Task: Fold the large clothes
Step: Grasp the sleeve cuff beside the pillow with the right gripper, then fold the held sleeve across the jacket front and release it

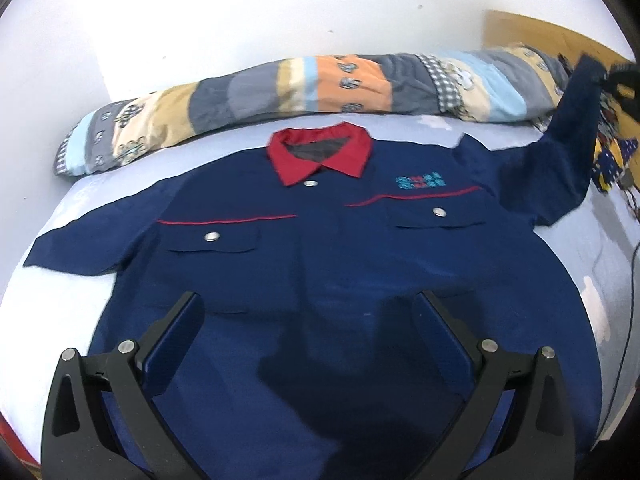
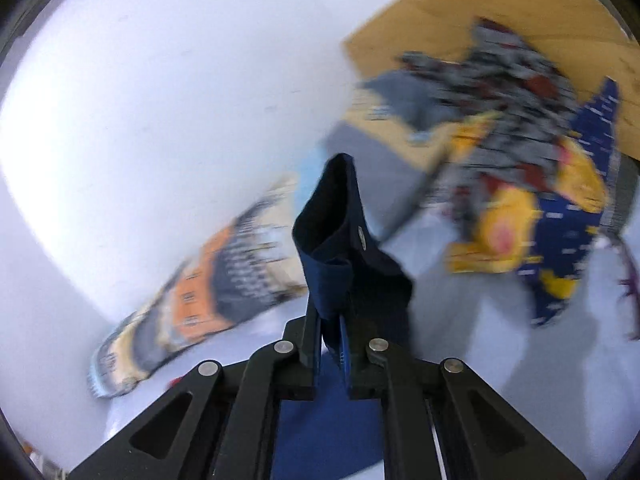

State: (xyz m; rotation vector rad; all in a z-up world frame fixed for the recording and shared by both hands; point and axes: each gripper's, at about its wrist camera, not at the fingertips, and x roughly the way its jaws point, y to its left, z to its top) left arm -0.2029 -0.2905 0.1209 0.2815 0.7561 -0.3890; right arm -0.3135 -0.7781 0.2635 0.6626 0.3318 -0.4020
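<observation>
Shirt flat on bed; rolled quilt behind collar; clothes pile right.

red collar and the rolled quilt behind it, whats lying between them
Nothing but bare pale blue bedsheet. In the left wrist view a narrow strip of it separates the red collar of the navy work shirt from the patchwork quilt.

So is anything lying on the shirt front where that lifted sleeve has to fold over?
Nothing visible. The right gripper holds the sleeve cuff up, and the navy shirt front lies bare; the rolled quilt sits beyond the collar.
</observation>
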